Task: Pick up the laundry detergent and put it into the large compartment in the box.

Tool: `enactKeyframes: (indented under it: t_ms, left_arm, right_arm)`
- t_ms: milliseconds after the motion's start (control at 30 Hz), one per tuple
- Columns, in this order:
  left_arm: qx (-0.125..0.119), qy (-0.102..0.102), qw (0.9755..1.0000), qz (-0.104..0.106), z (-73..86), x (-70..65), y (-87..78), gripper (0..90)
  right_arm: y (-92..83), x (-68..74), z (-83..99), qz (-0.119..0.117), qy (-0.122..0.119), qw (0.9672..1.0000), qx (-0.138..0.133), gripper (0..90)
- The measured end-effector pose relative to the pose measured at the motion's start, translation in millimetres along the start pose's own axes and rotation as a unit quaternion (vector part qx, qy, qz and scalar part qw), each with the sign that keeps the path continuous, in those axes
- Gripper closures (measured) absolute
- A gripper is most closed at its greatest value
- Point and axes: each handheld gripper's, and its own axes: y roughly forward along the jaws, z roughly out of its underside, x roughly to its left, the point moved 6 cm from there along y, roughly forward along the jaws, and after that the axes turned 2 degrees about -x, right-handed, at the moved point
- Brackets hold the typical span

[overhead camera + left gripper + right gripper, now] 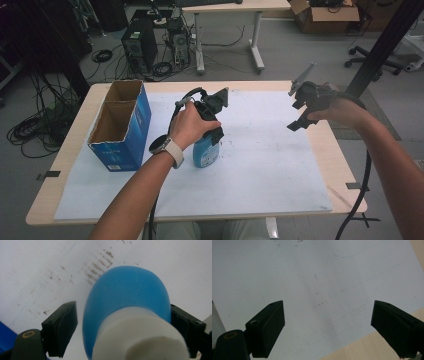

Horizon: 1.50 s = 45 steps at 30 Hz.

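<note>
A blue bottle (205, 153) with a white cap (140, 335) stands upright on the white sheet (270, 165) near the table's middle. My left gripper (214, 131) comes down over its top, jaws open on either side of the neck. In the left gripper view (123, 315) the right jaw touches the blue bottle (125, 292) while the left jaw stands a small gap away. My right gripper (296, 116) is held in the air over the sheet's right part, open with nothing between its jaws. The right gripper view (328, 315) looks down on bare sheet (312, 277).
An open blue cardboard box (122, 125) with two compartments stands at the table's left. The wooden table edge (387, 342) lies just beyond the sheet on the right. Behind the table (50, 200) are a computer tower, cables, a desk and an office chair.
</note>
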Motion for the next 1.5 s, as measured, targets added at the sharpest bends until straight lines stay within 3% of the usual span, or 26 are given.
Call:
enactKeyframes:
  t_ms: [367, 800, 1133, 1233, 1367, 1500]
  left_arm:
    - [-0.004, -0.008, 1.0000, 0.000, 0.9, 3.2, 0.5, 23.9]
    - [-0.013, 0.000, 0.9999, 0.006, -0.7, -0.3, -1.5, 35.9]
    - [-0.012, 0.003, 0.9999, 0.006, -0.4, -0.1, -2.3, 36.4]
    - [-0.023, -0.001, 0.9997, 0.003, -0.8, 1.0, -3.2, 36.7]
    - [-0.021, -0.001, 0.9997, -0.014, -0.6, -0.1, -9.9, 37.0]
    - [-0.028, -0.020, 0.9993, -0.013, -1.9, 2.6, -33.3, 37.0]
  right_arm:
    - [0.7, 0.5, -0.7, -0.001, 0.000, 1.0000, -0.001, 11.8]
    - [1.9, 0.5, 3.6, -0.004, 0.005, 1.0000, -0.004, 11.9]
    - [-0.2, 0.5, 4.6, -0.003, 0.007, 1.0000, -0.005, 12.0]
    - [-0.4, 0.5, 5.1, -0.002, 0.007, 1.0000, -0.006, 12.1]
    - [-0.9, -0.1, 6.9, -0.003, 0.008, 0.9999, -0.006, 12.3]
    - [-1.5, -1.0, 9.0, -0.002, 0.010, 0.9999, -0.005, 12.3]
